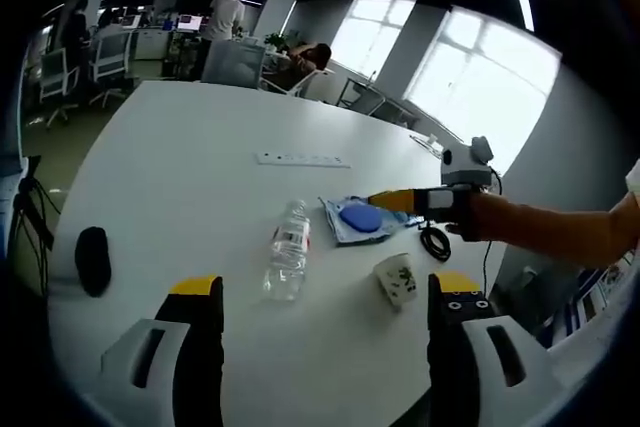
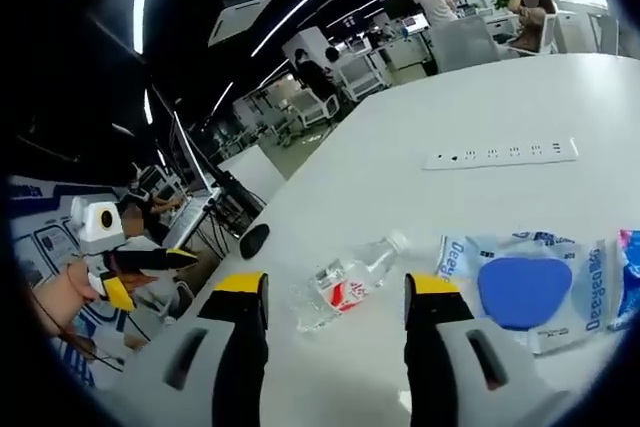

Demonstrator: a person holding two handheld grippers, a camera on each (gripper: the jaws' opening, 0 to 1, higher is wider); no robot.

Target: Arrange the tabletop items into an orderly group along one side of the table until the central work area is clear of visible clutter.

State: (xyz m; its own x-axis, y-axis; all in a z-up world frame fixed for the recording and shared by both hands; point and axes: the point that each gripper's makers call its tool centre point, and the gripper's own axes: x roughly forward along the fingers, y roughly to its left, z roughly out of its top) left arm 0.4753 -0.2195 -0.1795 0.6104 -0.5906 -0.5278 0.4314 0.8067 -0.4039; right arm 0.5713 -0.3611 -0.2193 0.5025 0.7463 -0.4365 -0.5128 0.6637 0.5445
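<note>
- We see the left gripper [image 1: 325,312] in the left gripper view with jaws spread wide, nothing between them, hovering over the white table [image 1: 200,167].
- Ahead of it a clear water bottle [image 1: 288,252] lies on its side, cap pointing away, red-and-white label around the middle.
- Right of the bottle a paper cup [image 1: 397,280] is tipped over on the table.
- Behind the cup sits a packet of wipes [image 1: 345,230] with a blue disc [image 1: 361,216] on top.
- A black mouse [image 1: 92,259] lies well apart near the left edge; a white power strip [image 1: 302,159] lies farther back, mid-table.
- The right gripper [image 1: 395,200] reaches in from the right, its tips just over the wipes; from here we cannot tell how far apart its jaws are.
- In the right gripper view the right gripper [image 2: 335,297] has jaws wide apart, empty.
- Between and beyond them lies the bottle [image 2: 345,282]; the wipes [image 2: 560,297] with the disc [image 2: 525,290] are to the right, the mouse [image 2: 254,239] to the left, the power strip [image 2: 500,155] farther back.
- The left gripper [image 2: 150,265] shows at the far left, held by a hand [image 2: 62,302].
</note>
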